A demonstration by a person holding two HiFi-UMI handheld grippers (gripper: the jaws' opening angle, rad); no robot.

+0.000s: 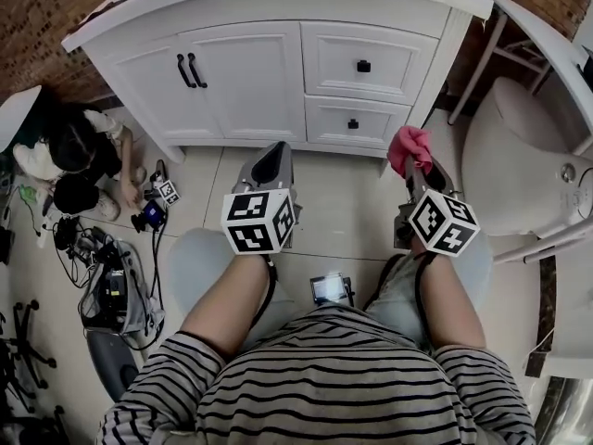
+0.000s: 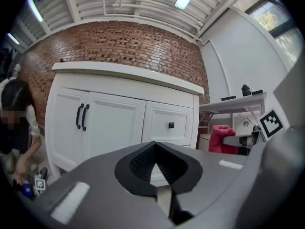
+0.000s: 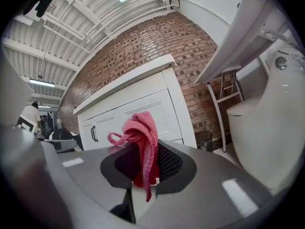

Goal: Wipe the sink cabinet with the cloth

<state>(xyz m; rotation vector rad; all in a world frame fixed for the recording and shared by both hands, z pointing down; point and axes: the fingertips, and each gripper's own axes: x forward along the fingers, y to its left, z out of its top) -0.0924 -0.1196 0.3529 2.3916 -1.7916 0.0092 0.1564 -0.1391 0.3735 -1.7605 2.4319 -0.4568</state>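
Observation:
The white sink cabinet (image 1: 250,72) stands ahead, with two doors on black handles and two drawers (image 1: 363,63) at its right. A pink cloth (image 1: 410,148) is bunched up in my right gripper (image 1: 417,170), which is shut on it and held off the cabinet's lower right corner. The right gripper view has the cloth (image 3: 142,142) hanging between the jaws. My left gripper (image 1: 271,165) points at the cabinet base, its jaws shut with nothing in them. From the left gripper view the cabinet (image 2: 119,118) and the pink cloth (image 2: 222,138) both show.
A person (image 1: 79,156) crouches on the floor at the left among cables and gear (image 1: 116,290). A white toilet (image 1: 528,170) stands at the right, beside a white stand (image 1: 486,58). A brick wall (image 2: 124,44) runs behind the cabinet.

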